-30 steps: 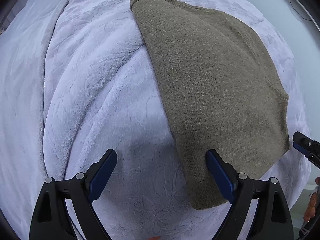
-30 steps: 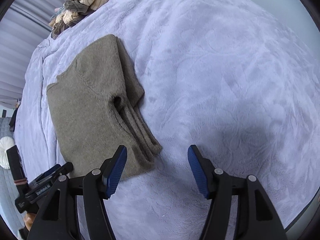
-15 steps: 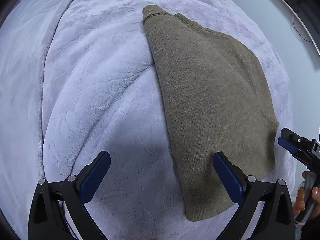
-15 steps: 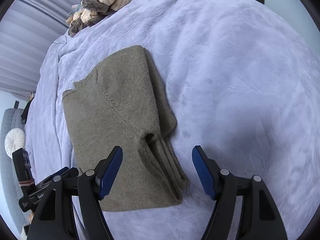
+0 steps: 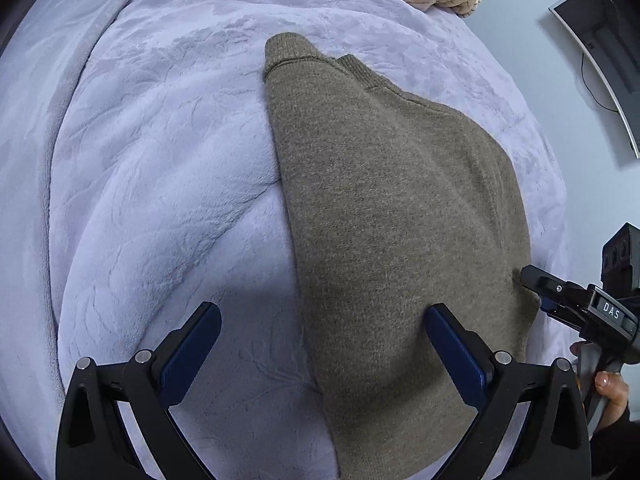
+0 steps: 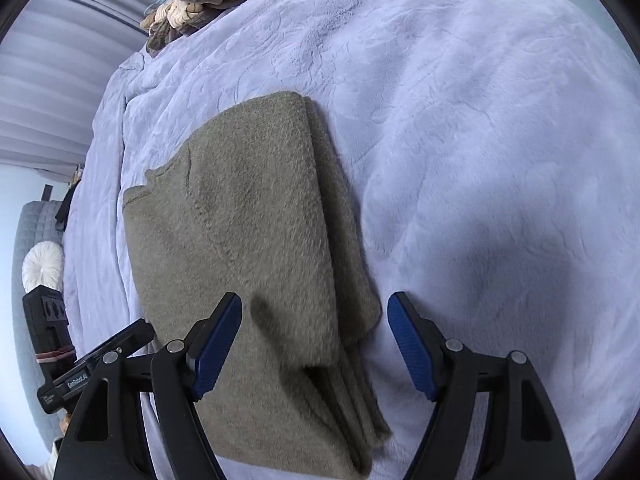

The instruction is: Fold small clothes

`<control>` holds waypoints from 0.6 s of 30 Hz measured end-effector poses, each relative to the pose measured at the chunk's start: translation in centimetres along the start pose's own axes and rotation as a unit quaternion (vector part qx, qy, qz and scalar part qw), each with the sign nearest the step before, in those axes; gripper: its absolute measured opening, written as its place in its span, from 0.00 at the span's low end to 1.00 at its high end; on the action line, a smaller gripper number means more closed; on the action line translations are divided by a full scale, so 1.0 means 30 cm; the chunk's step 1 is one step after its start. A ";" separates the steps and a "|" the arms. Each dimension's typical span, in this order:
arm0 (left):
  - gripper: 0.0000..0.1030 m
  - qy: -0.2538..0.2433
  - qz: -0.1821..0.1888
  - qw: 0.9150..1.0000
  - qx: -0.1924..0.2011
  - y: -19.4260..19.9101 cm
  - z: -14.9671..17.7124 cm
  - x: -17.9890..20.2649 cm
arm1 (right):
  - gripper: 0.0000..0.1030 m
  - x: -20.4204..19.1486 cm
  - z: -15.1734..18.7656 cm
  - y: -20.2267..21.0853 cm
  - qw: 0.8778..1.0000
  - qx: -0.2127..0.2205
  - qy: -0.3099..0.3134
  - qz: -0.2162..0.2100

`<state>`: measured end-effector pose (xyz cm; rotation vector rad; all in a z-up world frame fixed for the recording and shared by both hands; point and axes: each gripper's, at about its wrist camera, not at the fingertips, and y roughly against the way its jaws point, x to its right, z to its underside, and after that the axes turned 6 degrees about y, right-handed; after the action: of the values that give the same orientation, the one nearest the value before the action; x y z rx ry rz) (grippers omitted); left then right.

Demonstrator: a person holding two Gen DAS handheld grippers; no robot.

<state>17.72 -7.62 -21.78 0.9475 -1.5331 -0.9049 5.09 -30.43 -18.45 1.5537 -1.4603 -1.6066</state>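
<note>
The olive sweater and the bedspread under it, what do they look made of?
The olive sweater looks like knitted wool or a wool blend: fine matte knit, ribbed cuff and neckline, slightly fuzzy surface, thick stacked folds along its edge in the right wrist view. The bedspread looks like plush fleece or velour: soft lavender pile with an embossed pattern and a faint sheen. Exact fibres can't be told.
</note>
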 end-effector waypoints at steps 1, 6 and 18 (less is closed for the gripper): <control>1.00 0.002 0.006 1.000 0.001 -0.003 -0.003 0.004 | 0.76 0.002 -0.010 -0.007 1.000 0.000 0.002 -0.005; 1.00 0.007 0.029 1.000 -0.003 -0.028 -0.008 0.015 | 0.76 0.010 -0.046 -0.072 0.999 -0.021 0.007 -0.039; 1.00 0.016 0.067 0.997 -0.019 -0.121 -0.033 0.038 | 0.79 -0.033 -0.089 -0.143 0.992 -0.038 0.035 -0.117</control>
<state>18.96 -10.18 -24.51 0.8174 -1.5287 -0.8167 9.18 -29.13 -21.28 1.7720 -1.2019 -1.6966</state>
